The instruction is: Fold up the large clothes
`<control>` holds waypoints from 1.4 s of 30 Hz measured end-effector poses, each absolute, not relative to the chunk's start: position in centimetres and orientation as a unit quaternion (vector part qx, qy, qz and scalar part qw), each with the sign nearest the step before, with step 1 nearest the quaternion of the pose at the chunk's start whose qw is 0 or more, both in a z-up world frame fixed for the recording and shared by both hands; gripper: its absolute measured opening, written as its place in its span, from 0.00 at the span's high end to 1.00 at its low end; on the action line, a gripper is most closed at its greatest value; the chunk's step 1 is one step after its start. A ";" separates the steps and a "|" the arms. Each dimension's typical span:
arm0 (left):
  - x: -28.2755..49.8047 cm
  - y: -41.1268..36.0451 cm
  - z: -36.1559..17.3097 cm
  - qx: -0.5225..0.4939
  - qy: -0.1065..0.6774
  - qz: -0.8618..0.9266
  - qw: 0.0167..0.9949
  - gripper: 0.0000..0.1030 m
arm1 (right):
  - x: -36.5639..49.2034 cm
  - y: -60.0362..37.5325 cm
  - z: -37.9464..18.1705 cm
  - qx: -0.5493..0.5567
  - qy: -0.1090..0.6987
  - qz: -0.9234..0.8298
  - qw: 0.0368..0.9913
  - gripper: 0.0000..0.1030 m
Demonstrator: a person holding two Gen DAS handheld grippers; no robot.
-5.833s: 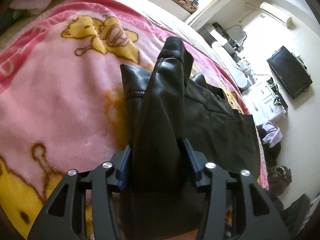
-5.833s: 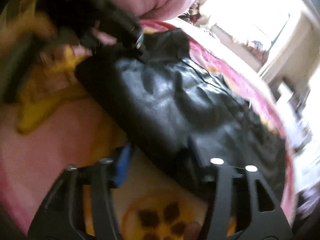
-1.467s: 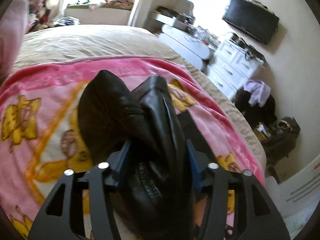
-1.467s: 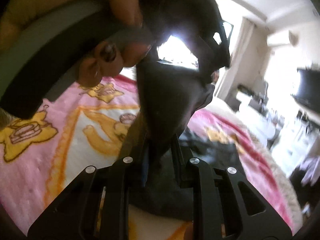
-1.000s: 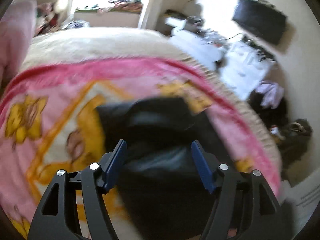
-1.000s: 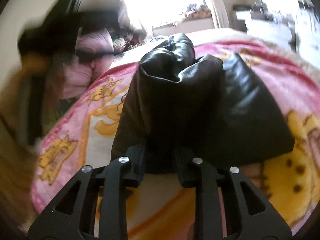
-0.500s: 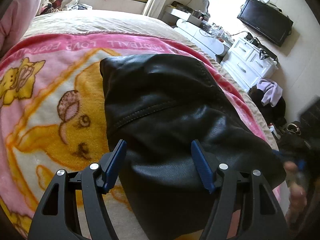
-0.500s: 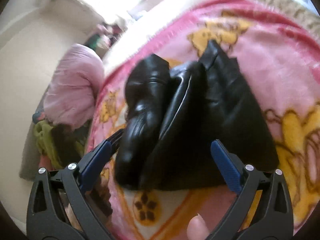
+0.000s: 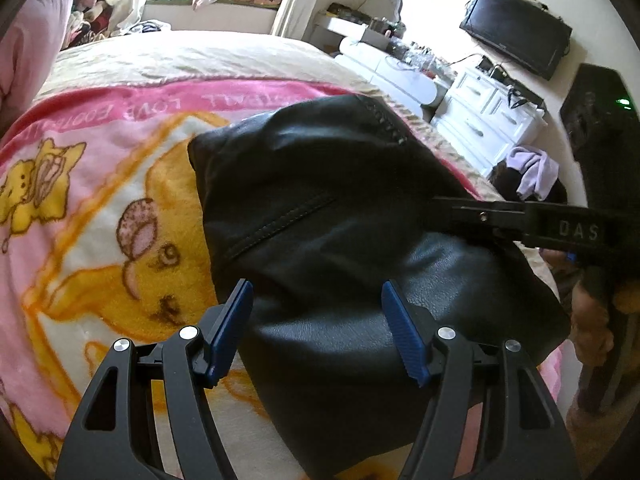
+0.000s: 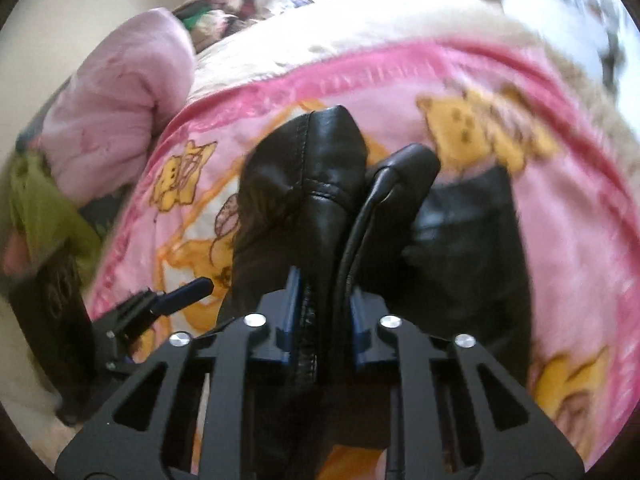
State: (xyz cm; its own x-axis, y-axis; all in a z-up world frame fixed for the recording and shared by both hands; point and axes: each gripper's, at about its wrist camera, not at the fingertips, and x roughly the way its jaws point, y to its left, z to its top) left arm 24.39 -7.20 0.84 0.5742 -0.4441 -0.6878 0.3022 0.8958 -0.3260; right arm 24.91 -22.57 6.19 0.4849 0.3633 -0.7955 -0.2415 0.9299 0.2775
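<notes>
L tool [image 9: 316, 328] is held part open just over the black leather garment [image 9: 320, 216], pads w/ nothing pinched btwn them. R tool [image 10: 322, 312] is clamped shut on a raised fold of the garment. Garment is bunched on the pink cartoon blanket [image 9: 100, 184] on the bed; beyond, a TV [image 9: 516, 38] is mounted on the wall.

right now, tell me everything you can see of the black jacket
The jacket is black and glossy, like leather, with stitched seams and a zipper edge. It lies bunched in a thick fold on the pink cartoon blanket. The right gripper is shut on a gathered fold of it and holds that part raised. The left gripper stands open over its near edge, its pads not pressing on it.
</notes>
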 end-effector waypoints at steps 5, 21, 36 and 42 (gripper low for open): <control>23.6 -6.4 3.2 -0.113 0.390 -0.228 0.885 0.36 | 23.9 -24.3 9.2 0.027 0.411 0.204 0.888 0.92; 25.7 -11.1 -2.3 -0.111 0.459 -0.254 0.844 0.22 | 23.8 -35.4 -0.4 0.084 0.432 0.165 0.883 0.75; 25.8 -12.7 -2.1 -0.068 0.461 -0.245 0.850 0.17 | 29.9 -35.0 0.1 0.203 0.485 0.172 0.833 0.89; 26.3 -14.0 -2.3 -0.062 0.456 -0.249 0.852 0.11 | 29.6 -37.2 1.3 0.169 0.453 0.146 0.863 0.88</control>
